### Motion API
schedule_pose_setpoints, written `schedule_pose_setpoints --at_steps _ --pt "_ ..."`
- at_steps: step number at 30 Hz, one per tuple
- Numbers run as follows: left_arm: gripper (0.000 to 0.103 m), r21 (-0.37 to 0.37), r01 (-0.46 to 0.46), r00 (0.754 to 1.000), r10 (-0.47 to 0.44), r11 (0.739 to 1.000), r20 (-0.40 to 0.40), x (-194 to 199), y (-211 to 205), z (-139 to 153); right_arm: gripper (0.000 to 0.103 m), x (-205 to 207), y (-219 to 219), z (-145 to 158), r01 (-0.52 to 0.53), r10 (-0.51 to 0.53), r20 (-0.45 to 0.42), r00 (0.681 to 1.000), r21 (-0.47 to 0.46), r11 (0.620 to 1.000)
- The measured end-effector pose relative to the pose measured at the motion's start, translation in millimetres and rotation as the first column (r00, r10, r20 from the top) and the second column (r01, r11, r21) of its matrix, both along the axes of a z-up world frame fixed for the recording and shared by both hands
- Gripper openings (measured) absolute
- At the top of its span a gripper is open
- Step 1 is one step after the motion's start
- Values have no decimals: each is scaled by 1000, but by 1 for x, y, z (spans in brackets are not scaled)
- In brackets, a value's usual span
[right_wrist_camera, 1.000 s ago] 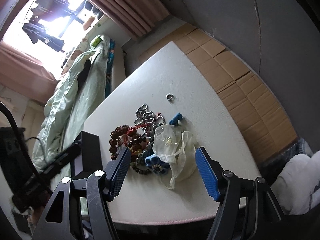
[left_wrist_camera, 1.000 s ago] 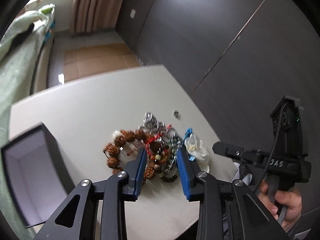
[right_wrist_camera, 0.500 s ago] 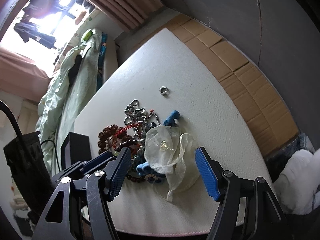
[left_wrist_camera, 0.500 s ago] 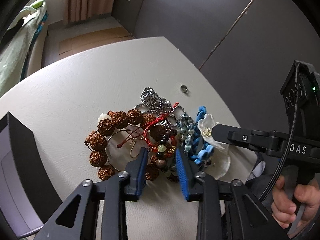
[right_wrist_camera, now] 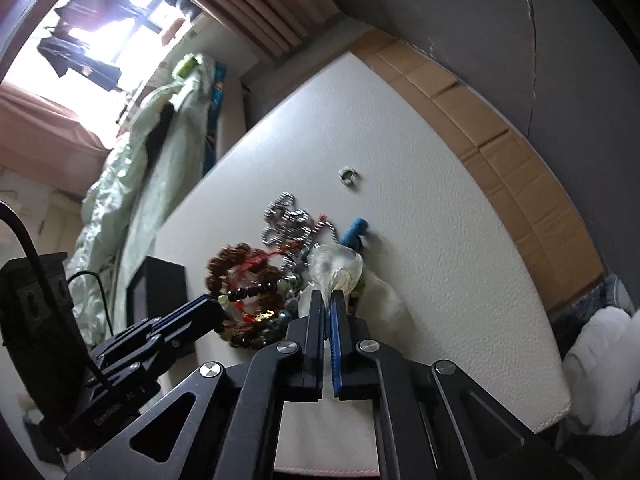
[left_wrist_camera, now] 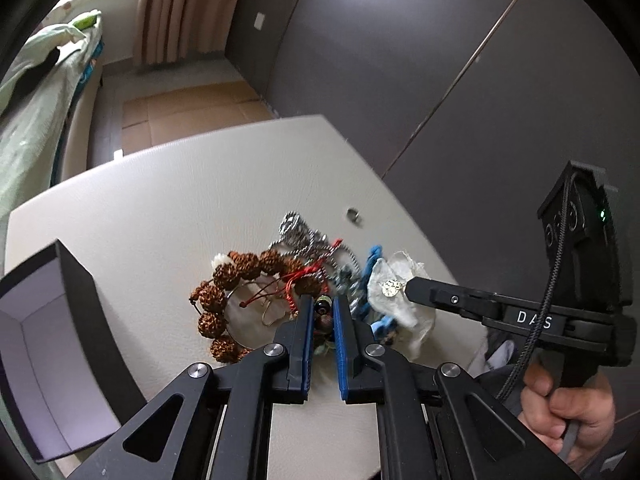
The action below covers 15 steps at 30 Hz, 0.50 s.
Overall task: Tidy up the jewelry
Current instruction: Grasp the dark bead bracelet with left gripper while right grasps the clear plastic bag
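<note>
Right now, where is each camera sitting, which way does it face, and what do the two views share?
Left wrist: rides the left gripper, facing the jewelry pile and open black box; the right hand shows.
Right wrist: rides the right gripper, closed on the white pouch, facing the window.
Shared: white table, brown bead bracelet, silver ring, each other's gripper.

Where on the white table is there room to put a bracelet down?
Bare table lies behind the jewelry pile, and between the pile and the open box. More lies beyond the small ring. The pile itself is crowded, both grippers working there.
</note>
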<state>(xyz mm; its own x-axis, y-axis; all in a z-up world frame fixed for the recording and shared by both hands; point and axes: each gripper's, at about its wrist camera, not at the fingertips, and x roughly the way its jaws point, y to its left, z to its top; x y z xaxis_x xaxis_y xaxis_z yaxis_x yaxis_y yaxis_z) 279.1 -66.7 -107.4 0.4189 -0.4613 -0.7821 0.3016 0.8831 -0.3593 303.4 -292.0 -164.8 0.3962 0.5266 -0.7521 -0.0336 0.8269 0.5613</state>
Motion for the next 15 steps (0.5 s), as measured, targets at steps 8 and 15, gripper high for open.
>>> schedule_pose_setpoints --at_steps 8,15 --pt "10 -48 -19 997 23 999 78 -6 10 25 3 -20 -4 26 5 -16 123 992 95 995" --pt "10 -114 -46 990 60 992 129 -10 29 42 3 -33 4 41 0 -25 216 976 114 993"
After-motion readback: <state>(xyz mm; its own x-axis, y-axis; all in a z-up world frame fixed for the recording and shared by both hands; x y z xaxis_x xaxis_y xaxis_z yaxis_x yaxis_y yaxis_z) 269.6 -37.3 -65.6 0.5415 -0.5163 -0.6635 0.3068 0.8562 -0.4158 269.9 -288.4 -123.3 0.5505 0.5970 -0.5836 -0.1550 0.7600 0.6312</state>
